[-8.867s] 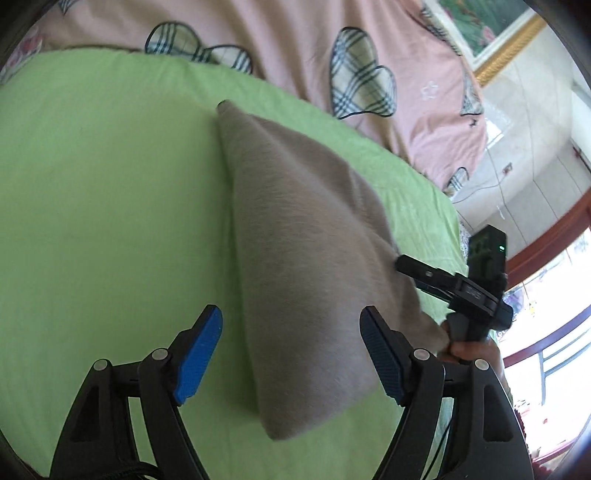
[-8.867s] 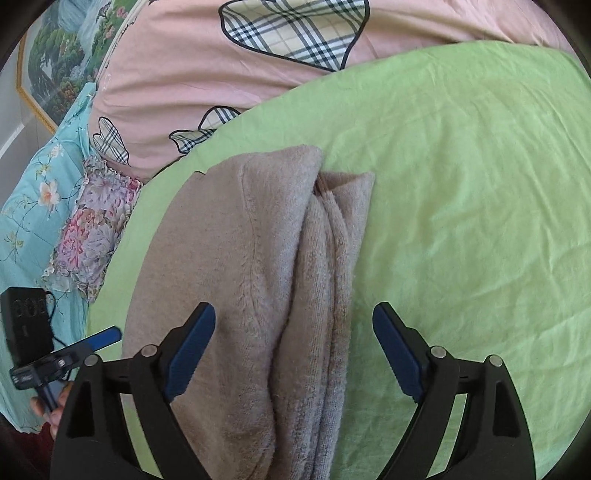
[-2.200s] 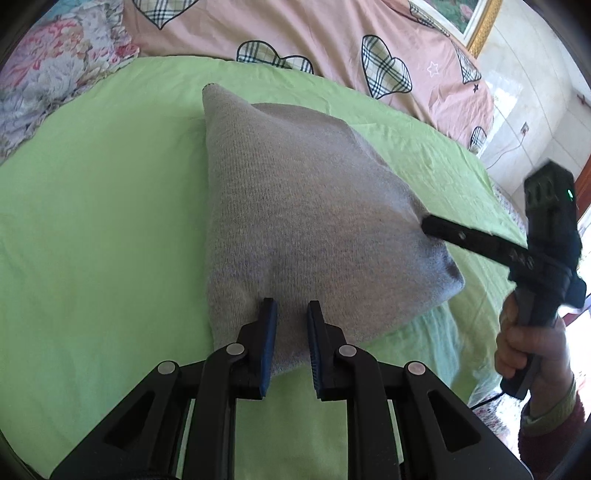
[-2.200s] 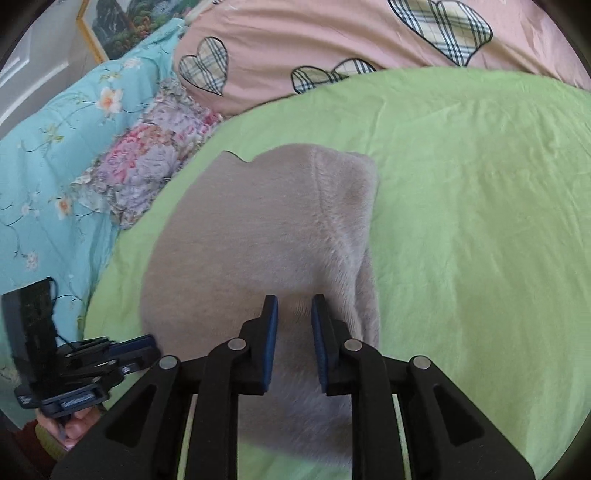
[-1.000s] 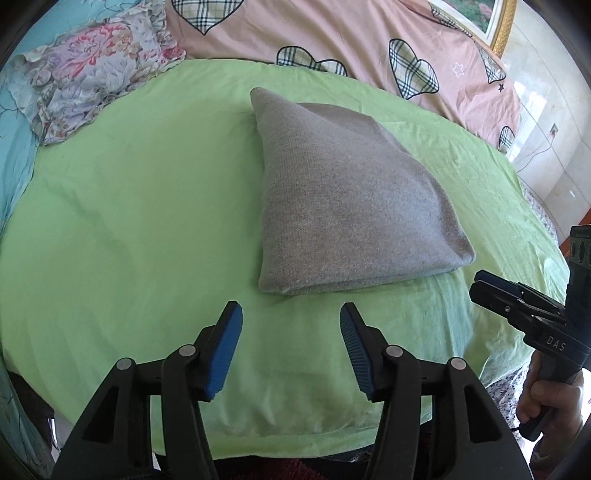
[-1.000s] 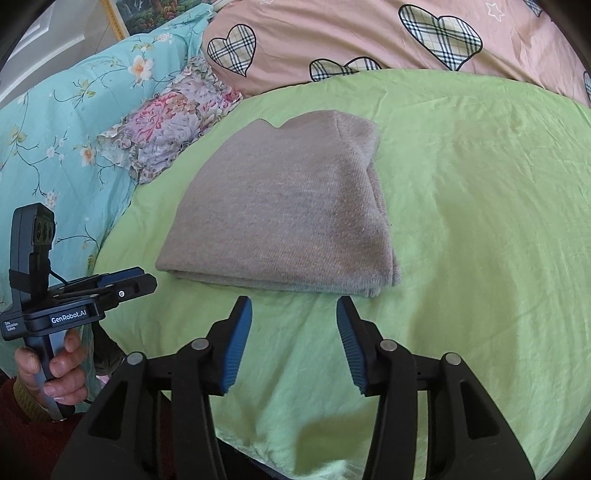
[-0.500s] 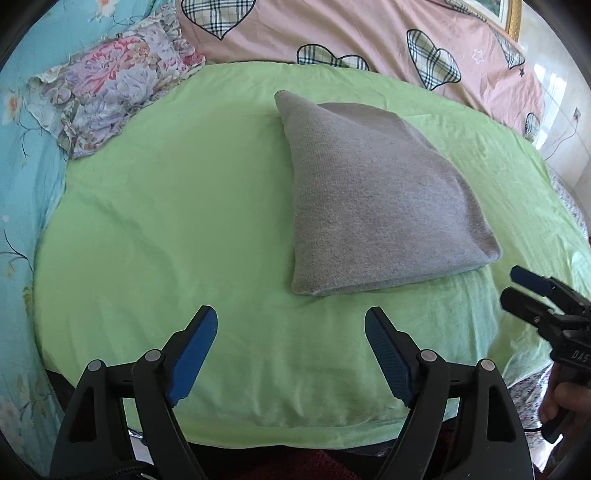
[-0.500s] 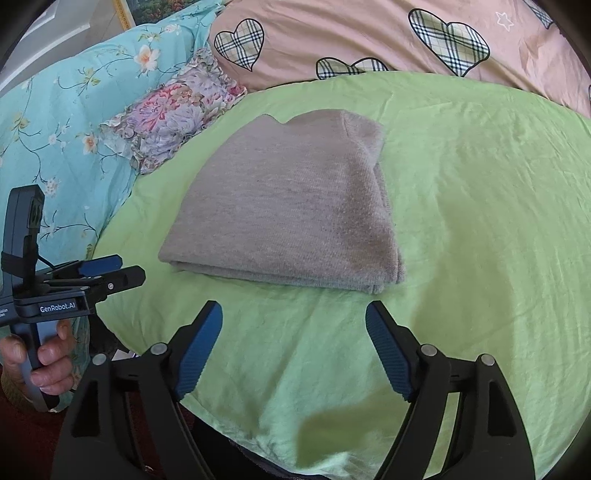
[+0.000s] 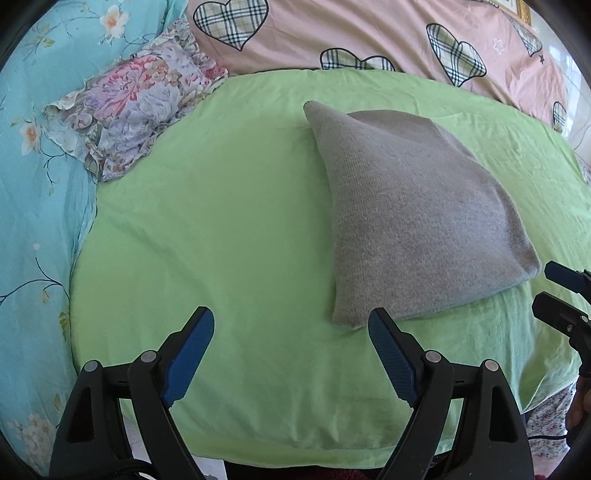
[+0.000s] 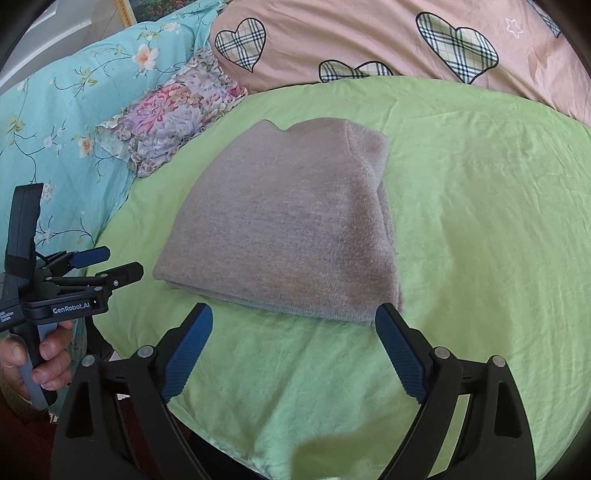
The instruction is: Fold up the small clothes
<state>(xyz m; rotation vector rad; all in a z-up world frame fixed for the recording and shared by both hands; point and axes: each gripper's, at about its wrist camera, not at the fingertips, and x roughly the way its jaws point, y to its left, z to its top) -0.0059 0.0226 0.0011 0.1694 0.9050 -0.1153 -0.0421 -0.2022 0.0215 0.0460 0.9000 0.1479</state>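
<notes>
A grey knitted garment (image 9: 413,206) lies folded into a thick rectangle on the green sheet (image 9: 221,221). My left gripper (image 9: 290,325) hovers over the sheet just in front of the garment's near left corner. Its jaws are opening with nothing between them. My right gripper (image 10: 293,321) hangs just short of the garment's (image 10: 291,221) front edge. Its jaws are opening too, with only green sheet (image 10: 480,221) between them. Each gripper shows in the other's view: the right gripper (image 9: 545,288) at the far right, the left gripper (image 10: 123,261) in a hand at the left.
A floral pillow (image 9: 129,107) lies at the back left of the sheet. Teal flowered bedding (image 9: 37,184) runs along the left. A pink quilt with plaid hearts (image 9: 369,33) lies behind. The bed's front edge drops off just below both grippers.
Both grippers were shut on the garment's near edge two seconds ago and have let go. Over the last second both jaws spread wide, and the left view swung to the left.
</notes>
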